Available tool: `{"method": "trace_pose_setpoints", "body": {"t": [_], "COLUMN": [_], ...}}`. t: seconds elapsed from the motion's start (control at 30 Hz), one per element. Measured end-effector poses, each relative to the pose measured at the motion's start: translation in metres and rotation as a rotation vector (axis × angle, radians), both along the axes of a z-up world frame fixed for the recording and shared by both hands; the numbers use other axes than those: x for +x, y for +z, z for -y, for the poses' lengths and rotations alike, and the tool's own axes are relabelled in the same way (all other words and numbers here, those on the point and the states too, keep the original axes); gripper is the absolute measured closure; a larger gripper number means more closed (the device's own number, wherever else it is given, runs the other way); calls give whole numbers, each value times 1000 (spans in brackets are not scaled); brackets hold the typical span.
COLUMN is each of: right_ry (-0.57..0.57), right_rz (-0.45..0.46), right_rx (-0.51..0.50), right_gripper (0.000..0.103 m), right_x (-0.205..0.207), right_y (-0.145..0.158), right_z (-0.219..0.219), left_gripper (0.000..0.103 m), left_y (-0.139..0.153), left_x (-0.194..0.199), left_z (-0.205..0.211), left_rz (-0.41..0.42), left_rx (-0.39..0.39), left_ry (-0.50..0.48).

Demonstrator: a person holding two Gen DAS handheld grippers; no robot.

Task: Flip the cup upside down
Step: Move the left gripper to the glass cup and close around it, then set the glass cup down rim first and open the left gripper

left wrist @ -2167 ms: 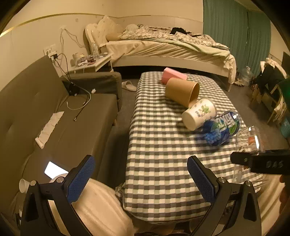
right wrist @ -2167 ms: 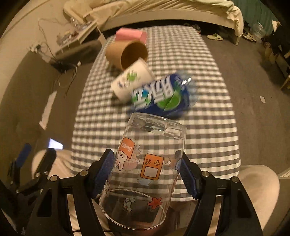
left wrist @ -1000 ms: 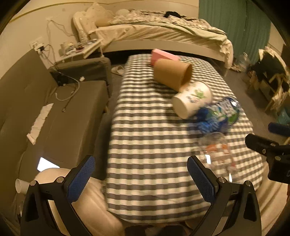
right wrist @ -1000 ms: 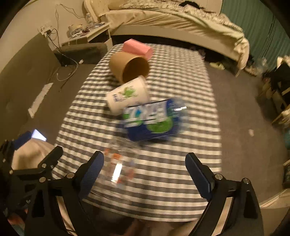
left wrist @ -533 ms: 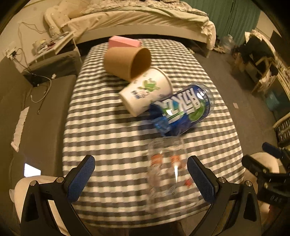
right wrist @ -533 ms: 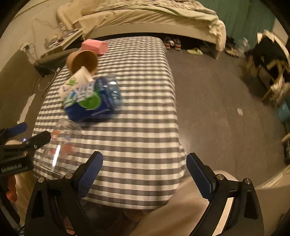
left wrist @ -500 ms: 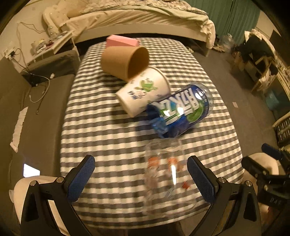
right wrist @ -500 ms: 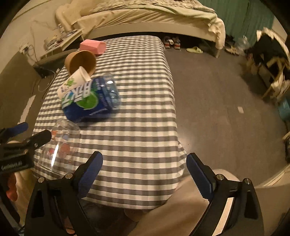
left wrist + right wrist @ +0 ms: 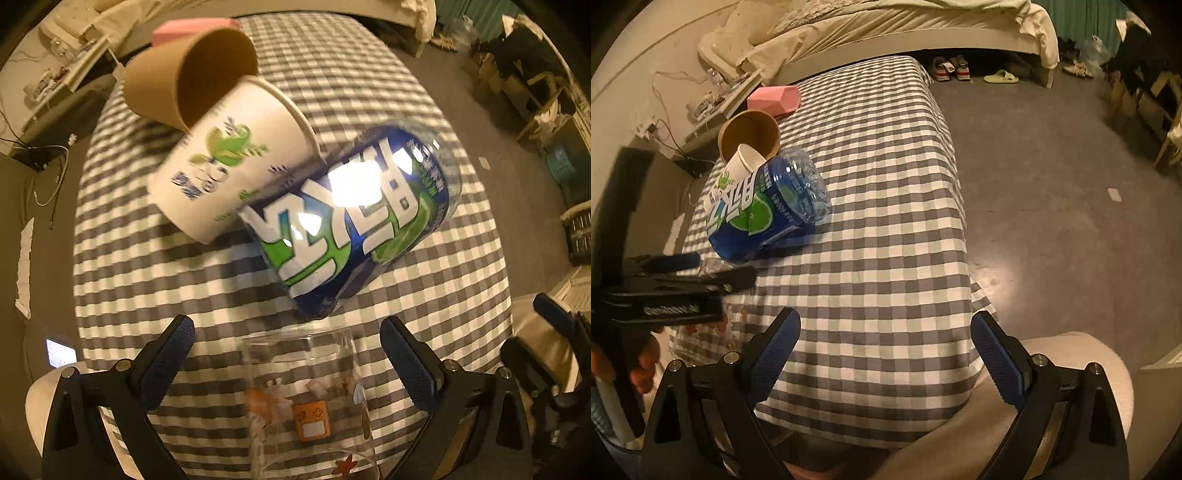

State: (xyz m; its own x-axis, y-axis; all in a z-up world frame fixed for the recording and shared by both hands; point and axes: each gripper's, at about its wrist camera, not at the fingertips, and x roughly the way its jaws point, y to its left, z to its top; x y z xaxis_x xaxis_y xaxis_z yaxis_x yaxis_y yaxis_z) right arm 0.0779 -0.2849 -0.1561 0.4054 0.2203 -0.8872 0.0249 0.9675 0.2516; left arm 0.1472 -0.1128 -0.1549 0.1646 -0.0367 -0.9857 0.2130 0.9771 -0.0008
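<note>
I see the clear printed glass cup [image 9: 308,398] at the bottom centre of the left wrist view, between my left gripper's [image 9: 286,354] spread fingers, not yet pinched. Its orientation is unclear, so I judge the flip unconfirmed. My right gripper [image 9: 884,347] hangs spread, holding nothing.

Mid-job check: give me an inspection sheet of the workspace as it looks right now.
Surface: checked tablecloth covers the table.
Job's things: glass cup stands at the near edge, between the left claw's fingers, untouched.
Clutter: blue bottle, white cup and brown cup lie on their sides in a row; pink box behind.
Grippers: left claw open around the glass; right claw open, empty.
Cables: wires on the floor, left.
Surroundings: bed, shoes.
</note>
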Motion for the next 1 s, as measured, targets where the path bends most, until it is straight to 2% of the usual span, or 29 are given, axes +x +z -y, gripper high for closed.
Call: {"method": "trace_pose_setpoints", "body": {"t": [0.07,0.13,0.2,0.33,0.5,0.7,0.8,1.0], "right_ry": [-10,-19,-24,-29,-39,-30,-31,-29], "right_rz": [10,13,11,20,51,106,116,124], "right_rx": [18,30,32,29,10,-40,-52,-73], "right_gripper": [9,9,9,9,9,9,9,9], "right_x": [1,3,3,2,-3,-12,-15,-19], "right_y": [0,-1,-2,0,8,25,31,35], "right_z": [3,5,6,6,7,0,-2,-8], "left_gripper": [14,33,42,42,42,43,43,43], "left_y": [-4,-6,-6,4,37,68,74,81], "left_x": [0,1,0,-5,-15,-17,-24,-38], "left_z": [2,3,3,4,-8,-22,-30,-26], "left_rz": [-18,-34,-49,-25,40,164,216,371], "left_rx": [9,10,2,-5,-42,-82,-116,-113], "left_ry": [-13,-19,-25,-46,-44,-3,28,28]}}
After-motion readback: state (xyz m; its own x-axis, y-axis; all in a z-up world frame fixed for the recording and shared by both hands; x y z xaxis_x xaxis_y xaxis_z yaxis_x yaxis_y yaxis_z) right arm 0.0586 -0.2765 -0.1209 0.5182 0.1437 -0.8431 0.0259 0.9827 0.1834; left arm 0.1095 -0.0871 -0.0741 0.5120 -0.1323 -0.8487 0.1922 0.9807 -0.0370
